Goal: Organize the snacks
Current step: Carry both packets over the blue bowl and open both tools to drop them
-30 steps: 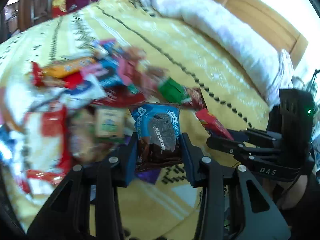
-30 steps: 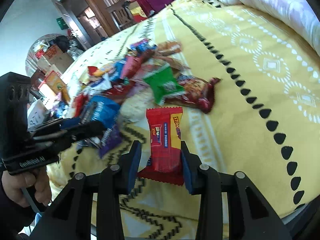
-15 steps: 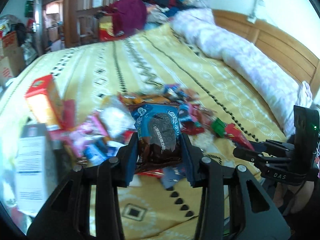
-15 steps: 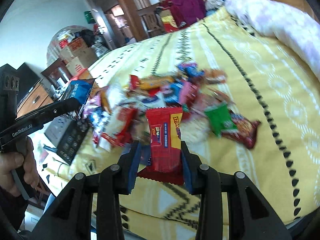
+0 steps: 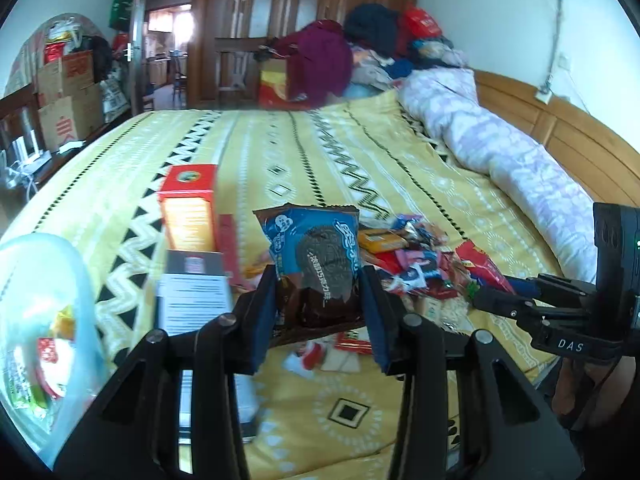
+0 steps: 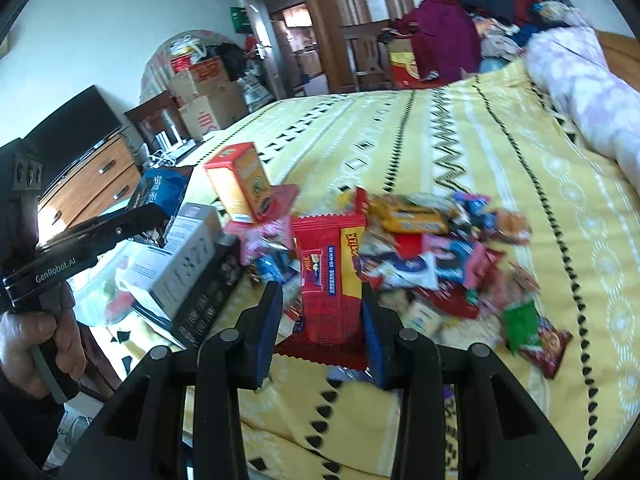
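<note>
The left tongs (image 5: 320, 312) are clamped on a blue cookie packet (image 5: 316, 264), which stands upright between the pads; the right tongs (image 6: 322, 320) grip a red wafer packet (image 6: 330, 280) the same way (both packets are held above the bed (image 5: 320, 152)); beyond and to the right of the left tongs lies the snack pile (image 5: 416, 264); to their left stand an orange box (image 5: 190, 208) and a clear bag (image 5: 44, 320).

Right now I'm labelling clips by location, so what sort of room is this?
Most likely a lived-in bedroom: a bed with a yellow patterned bedspread, a wooden headboard, a rolled floral quilt and a wooden wardrobe behind.
</note>
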Demonstrator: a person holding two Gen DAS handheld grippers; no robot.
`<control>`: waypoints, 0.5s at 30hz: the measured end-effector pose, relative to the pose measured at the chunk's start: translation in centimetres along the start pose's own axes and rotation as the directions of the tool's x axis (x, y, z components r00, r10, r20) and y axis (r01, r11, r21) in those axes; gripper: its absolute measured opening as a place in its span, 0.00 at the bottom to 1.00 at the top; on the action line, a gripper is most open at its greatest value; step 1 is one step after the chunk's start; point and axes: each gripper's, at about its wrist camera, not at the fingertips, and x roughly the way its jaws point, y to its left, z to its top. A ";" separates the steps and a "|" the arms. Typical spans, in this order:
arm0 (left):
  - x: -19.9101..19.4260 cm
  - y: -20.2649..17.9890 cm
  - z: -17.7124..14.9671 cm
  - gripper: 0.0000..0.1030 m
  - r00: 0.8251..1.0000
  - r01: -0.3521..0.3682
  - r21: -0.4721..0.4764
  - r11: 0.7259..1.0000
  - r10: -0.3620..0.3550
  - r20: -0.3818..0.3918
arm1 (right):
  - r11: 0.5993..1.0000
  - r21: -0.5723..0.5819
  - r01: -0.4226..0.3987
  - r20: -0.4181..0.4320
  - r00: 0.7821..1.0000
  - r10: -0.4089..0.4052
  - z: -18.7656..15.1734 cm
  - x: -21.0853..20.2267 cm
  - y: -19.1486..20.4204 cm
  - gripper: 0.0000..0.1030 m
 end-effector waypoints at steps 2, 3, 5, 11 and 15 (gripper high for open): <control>-0.8 1.2 0.1 0.40 1.000 -0.013 -0.016 1.000 0.013 0.014 | 1.000 -0.024 -0.014 0.004 1.000 0.014 1.0 0.4 1.3 0.40; -1.1 1.7 0.1 0.40 1.000 -0.019 -0.023 1.000 0.019 0.020 | 0.999 -0.034 -0.020 0.006 1.000 0.020 1.4 0.6 1.9 0.40; -1.8 3.0 0.1 0.40 0.999 -0.030 -0.041 0.999 0.031 0.032 | 0.998 -0.054 -0.042 0.010 0.999 0.042 2.3 1.0 3.5 0.40; -4.2 6.8 0.0 0.40 0.995 -0.074 -0.101 0.992 0.081 0.066 | 0.986 -0.122 -0.110 0.014 0.994 0.113 4.7 2.2 8.6 0.40; -5.7 9.4 -0.2 0.40 0.989 -0.109 -0.138 0.984 0.122 0.085 | 0.972 -0.166 -0.164 0.009 0.986 0.168 6.0 3.0 12.2 0.40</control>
